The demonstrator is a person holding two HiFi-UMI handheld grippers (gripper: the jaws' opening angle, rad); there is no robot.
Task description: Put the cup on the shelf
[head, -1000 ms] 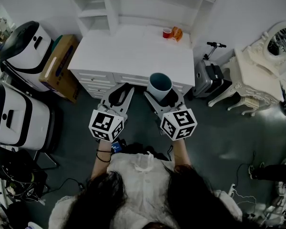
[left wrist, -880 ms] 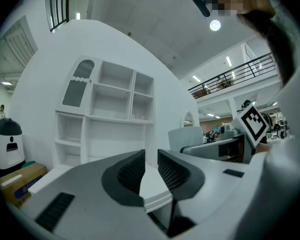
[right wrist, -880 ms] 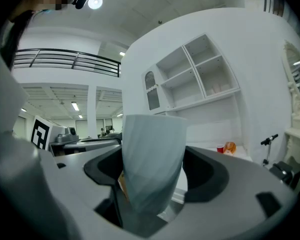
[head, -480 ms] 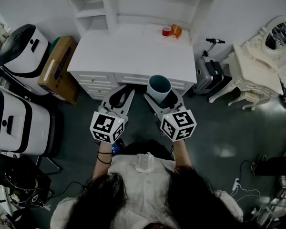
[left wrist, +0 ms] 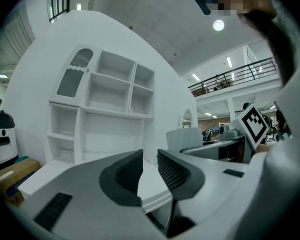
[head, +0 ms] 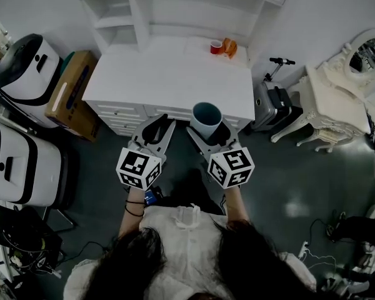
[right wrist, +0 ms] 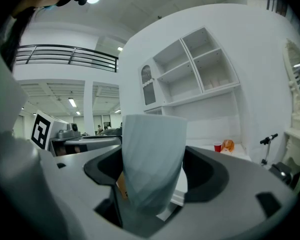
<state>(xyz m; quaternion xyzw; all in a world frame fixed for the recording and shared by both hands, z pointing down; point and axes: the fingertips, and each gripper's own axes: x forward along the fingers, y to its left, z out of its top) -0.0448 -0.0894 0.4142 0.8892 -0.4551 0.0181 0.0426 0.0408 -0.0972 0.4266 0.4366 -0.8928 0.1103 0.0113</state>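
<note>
Gripping the cup (right wrist: 151,156) from both sides, the right gripper (head: 209,129) has its jaws spread to the cup's width and pressed against its blue-grey wall. The cup stands upright with its mouth open to the head view, held in the air just off the front edge of the white surface (head: 165,74) and well short of the shelf (head: 175,8) that rises at the back of it. The left gripper (left wrist: 149,170) hovers beside the right one, also off the front edge. Its jaws are drawn almost together, with only a slim gap and nothing in it. At the back right of the surface stand a small red cup (head: 216,46) and, touching it, an orange object (head: 230,45), possibly crumpled wrapping. A cardboard box (head: 70,89) sits on the floor left of the surface.
</note>
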